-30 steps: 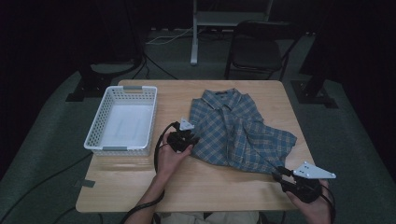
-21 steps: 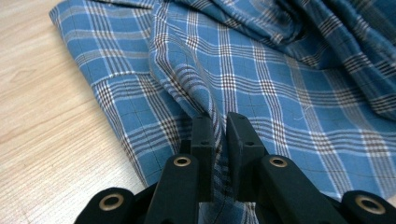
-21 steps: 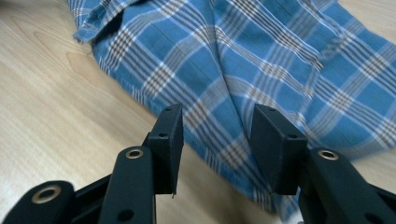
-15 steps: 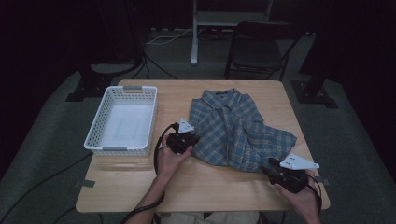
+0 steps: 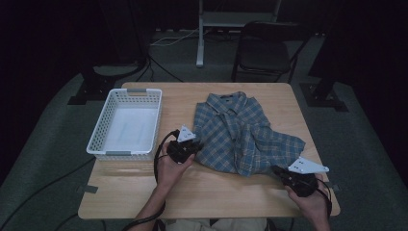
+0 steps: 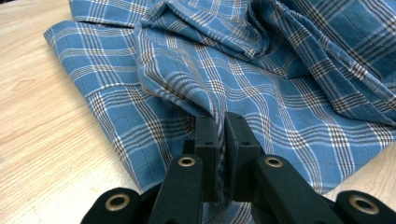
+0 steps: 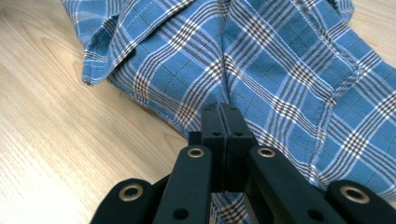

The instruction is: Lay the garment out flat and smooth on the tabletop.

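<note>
Left gripper (image 6: 219, 133) pinched shirt (image 5: 243, 132) fold at near-left edge; right gripper (image 7: 225, 122), jaws just closed, clamped near-right hem. Shirt lay ahead on table (image 5: 211, 190), presumably gripped for folding; basket (image 5: 126, 124) beyond left gripper.

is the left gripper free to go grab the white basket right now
Probably not as things stand: the left gripper is clamped on a fold of the plaid shirt. The white basket sits close beside it with bare table between, so it would need to release first.
</note>
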